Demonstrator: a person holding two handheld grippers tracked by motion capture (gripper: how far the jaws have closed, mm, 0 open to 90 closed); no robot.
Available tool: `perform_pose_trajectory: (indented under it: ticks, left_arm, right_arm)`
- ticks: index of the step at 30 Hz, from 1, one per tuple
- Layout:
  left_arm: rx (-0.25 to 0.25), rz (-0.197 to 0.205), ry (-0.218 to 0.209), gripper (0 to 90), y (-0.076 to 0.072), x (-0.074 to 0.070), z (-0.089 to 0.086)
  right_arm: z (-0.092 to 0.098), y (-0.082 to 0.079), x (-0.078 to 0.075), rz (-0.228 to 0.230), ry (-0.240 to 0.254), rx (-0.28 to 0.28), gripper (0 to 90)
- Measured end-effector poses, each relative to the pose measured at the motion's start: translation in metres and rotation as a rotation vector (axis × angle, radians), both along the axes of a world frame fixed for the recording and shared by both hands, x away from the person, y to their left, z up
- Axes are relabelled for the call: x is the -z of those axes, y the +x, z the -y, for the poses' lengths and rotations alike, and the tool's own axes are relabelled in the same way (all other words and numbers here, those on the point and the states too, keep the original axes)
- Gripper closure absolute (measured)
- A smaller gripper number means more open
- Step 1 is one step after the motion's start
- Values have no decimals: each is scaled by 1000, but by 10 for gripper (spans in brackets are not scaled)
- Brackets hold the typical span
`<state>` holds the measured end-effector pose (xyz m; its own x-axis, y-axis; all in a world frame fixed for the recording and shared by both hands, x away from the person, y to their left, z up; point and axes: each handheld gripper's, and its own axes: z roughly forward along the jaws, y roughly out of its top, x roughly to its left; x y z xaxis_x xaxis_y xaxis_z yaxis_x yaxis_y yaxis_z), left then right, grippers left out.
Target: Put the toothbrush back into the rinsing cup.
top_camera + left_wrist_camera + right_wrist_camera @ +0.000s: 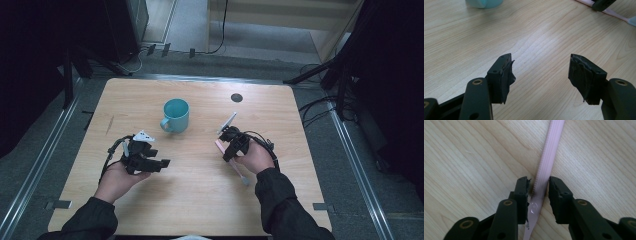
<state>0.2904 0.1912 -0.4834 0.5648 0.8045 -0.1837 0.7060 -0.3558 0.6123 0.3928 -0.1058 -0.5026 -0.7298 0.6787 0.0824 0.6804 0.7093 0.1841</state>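
Note:
A pink toothbrush (240, 174) lies flat on the wooden table (200, 200) at the right of centre. My right gripper (226, 151) points down over its handle (549, 157). The jaws straddle the handle closely, with a thin gap at the left pad (525, 192), so the grip looks loose. The left gripper (159, 157) rests low at the left of the table, its jaws wide open with bare wood between them (540, 75). A teal mug (176, 115) stands upright behind and between the two hands, handle toward the front left. The left gripper view catches the toothbrush (616, 15) at its top right.
A small dark round disc (236, 97) sits in the tabletop near the far edge. Bare wood lies between the hands and toward the front edge. Dark stands and cables (320, 107) crowd the floor around the table's back and right side.

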Motion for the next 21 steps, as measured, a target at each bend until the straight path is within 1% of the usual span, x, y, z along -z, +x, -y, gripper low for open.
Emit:
perform_pose_trajectory:
  ticks: [1, 2, 5, 6, 8, 9, 10, 11, 12, 15, 16, 18, 21]
  left_arm:
    - [1, -2, 1, 357, 0, 0, 0]
    - [1, -1, 2, 357, 0, 0, 0]
    - [-1, -1, 1, 357, 0, 1, 0]
    - [-1, -2, 1, 357, 0, 0, -1]
    - [-2, -1, 4, 357, 0, 0, 0]
    - [-3, -1, 4, 357, 0, 0, 0]
    - [-3, -1, 4, 357, 0, 0, 0]
    - [-3, -1, 4, 357, 0, 0, 0]
    - [-2, 0, 5, 357, 0, 0, 0]
    - [-1, 0, 6, 357, 0, 0, 0]
    - [-4, -1, 5, 357, 0, 1, 0]
    - [-4, -2, 6, 357, 0, 1, 0]
    - [-3, 0, 9, 357, 0, 1, 0]
  right_arm:
    - [1, 1, -4, 9, 16, 20, 661]
    - [2, 1, -6, 14, 28, 26, 662]
    - [5, -3, -14, 16, 38, 37, 697]
    - [6, -5, -16, 17, 37, 33, 727]
    - [8, -10, -18, 6, 42, 43, 777]
    - [9, -13, -18, -2, 42, 41, 807]
    - [9, -13, -18, -2, 42, 41, 807]
    - [9, -16, -17, -9, 40, 50, 845]
    - [11, -21, -15, -28, 42, 49, 887]
    - [14, -25, -12, -37, 43, 57, 900]
    - [16, -30, -9, -52, 53, 73, 900]
    - [17, -35, -6, -60, 44, 73, 900]
    - [19, -38, -3, -68, 42, 77, 900]
